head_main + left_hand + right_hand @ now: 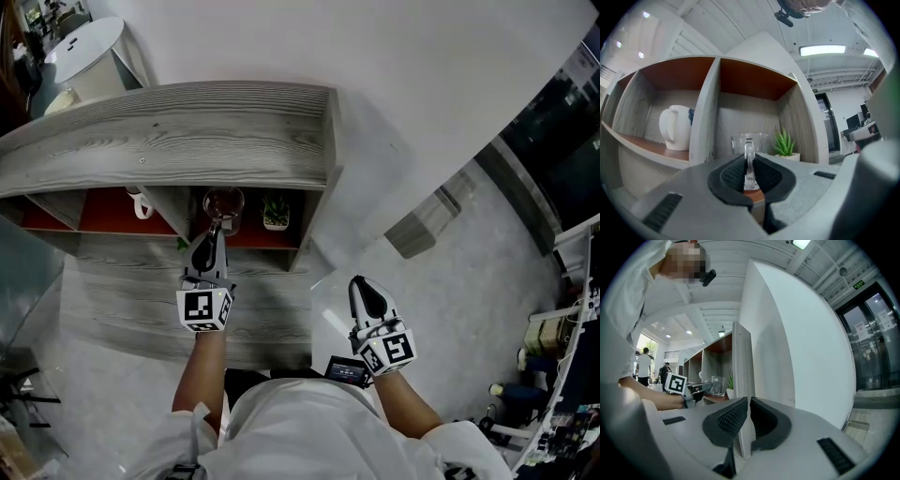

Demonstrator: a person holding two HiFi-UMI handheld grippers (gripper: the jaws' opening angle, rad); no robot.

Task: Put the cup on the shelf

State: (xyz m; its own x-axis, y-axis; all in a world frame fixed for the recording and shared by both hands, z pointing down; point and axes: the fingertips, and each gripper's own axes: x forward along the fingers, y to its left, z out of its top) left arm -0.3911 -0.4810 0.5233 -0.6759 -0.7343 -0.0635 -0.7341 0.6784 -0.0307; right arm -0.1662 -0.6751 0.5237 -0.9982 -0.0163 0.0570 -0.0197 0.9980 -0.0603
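Up at the shelf point(187, 141) now: grey wood-grain unit, red-brown boards inside, backed onto a plain white wall point(422, 75). Pinching the clear handle of the cup point(759, 143) w/ the left gripper point(749, 164), pads clamped tight on it. Glass cup upright in the right-hand compt., low over the red-brown board; touching down or not, can't tell. Just right of it, same compt., small green plant point(785, 143) in a white pot. Next compt. left, past the divider point(704, 112), a white jug point(675, 127) standing on its board. Over to the right gripper point(361, 286): held low and well off the cup, by the shelf's end panel point(742, 380), pads closed together, nothing btw them. Underfoot, pale speckled floor point(450, 281). Round white table point(84, 47) beyond the shelf top, far left. Glass doors point(869, 348) on the right side of the room, long ceiling light point(822, 49) overhead, couple of people point(644, 366) far off in the bkgd.
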